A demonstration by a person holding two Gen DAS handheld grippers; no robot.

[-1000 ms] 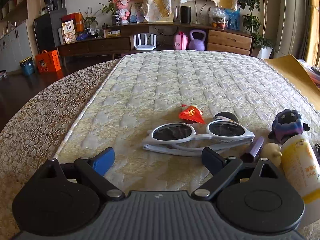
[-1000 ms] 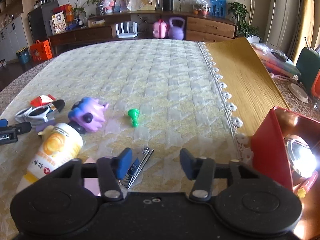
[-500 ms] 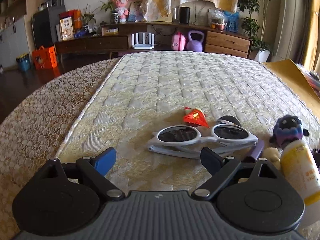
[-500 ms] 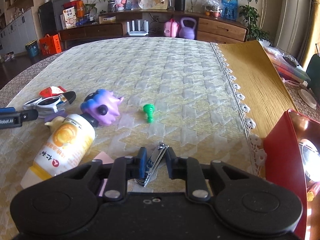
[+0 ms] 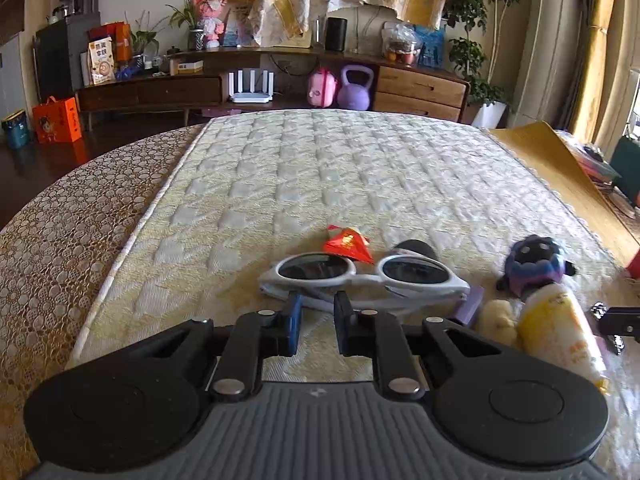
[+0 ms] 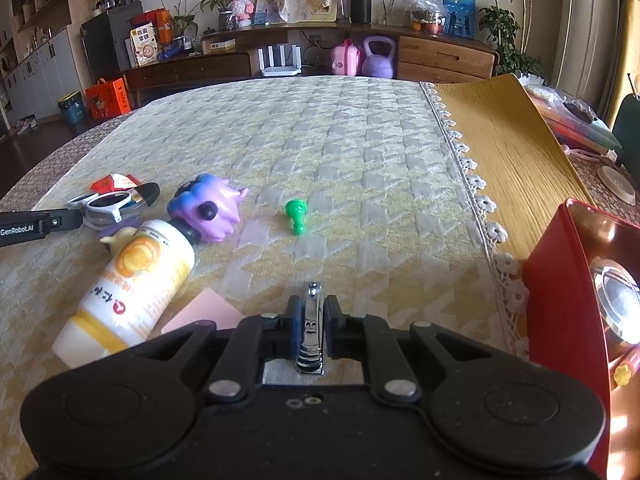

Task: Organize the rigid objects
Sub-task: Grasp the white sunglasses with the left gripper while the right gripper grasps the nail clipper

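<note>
Our right tool (image 6: 311,316) pinches the nail clipper (image 6: 310,328). Our left tool (image 5: 316,312) has just closed on the sunglasses (image 5: 360,276). Other toys still wait.

- The black arm of the left gripper (image 6: 38,225), seen from the right wrist view, has white letters that say "GenRobot.AI"
- The white and yellow bottle (image 6: 132,284) lying on the table has a red round mark and dark Chinese writing on its label, too small to read
- The same bottle (image 5: 560,340) in the left wrist view shows faint orange letters, too blurry to read
- The snack bag (image 6: 144,44) on the far shelf has big Chinese words on it, too far away to read
- The small red packet (image 5: 348,242) behind the sunglasses has gold marks that cannot be made out
</note>
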